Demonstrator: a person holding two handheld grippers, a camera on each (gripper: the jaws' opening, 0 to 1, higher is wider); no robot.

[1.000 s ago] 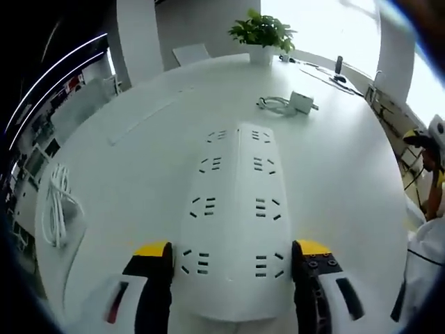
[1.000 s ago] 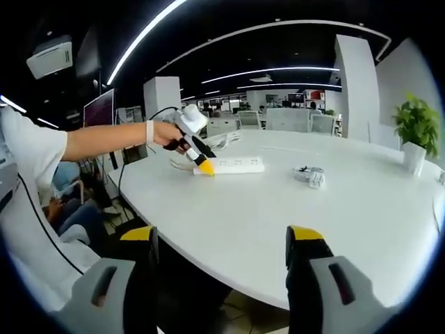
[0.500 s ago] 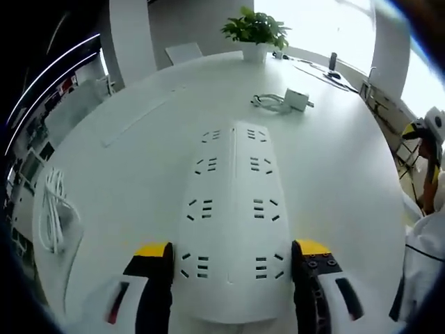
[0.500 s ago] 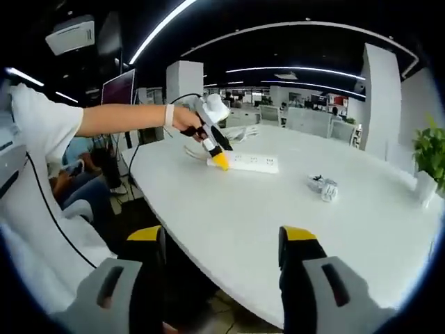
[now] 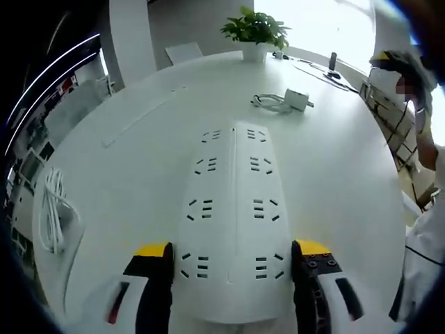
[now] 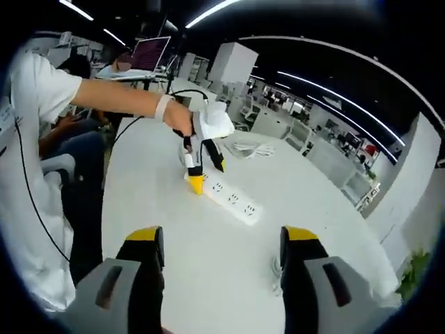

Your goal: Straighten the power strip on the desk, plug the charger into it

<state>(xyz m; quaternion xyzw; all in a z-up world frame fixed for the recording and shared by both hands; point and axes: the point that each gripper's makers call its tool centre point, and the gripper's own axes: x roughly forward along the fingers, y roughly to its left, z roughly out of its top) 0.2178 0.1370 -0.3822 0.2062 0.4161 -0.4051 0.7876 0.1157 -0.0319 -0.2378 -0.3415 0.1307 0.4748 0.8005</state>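
A white power strip [image 5: 233, 209] with two rows of sockets lies lengthwise on the white table [image 5: 139, 160]. My left gripper [image 5: 233, 254] is shut on its near end, one yellow-tipped jaw pressing each long side. From the right gripper view, the left gripper [image 6: 198, 167] is held by a hand and points down onto the end of the power strip [image 6: 233, 198]. The white charger [image 5: 300, 101], with its coiled cable, rests beyond the strip's far end. My right gripper [image 6: 222, 240] hovers open above the table with nothing between its jaws.
A potted plant [image 5: 256, 31] stands at the table's far edge. A coiled white cable [image 5: 55, 209] lies to the left, near the table edge. A person's white sleeve [image 5: 425, 250] is at the right. A laptop [image 6: 146, 54] and office desks fill the background.
The right gripper's camera has risen and tilted, so it looks down on the table from higher. The left gripper and the strip have held still over the last half second.
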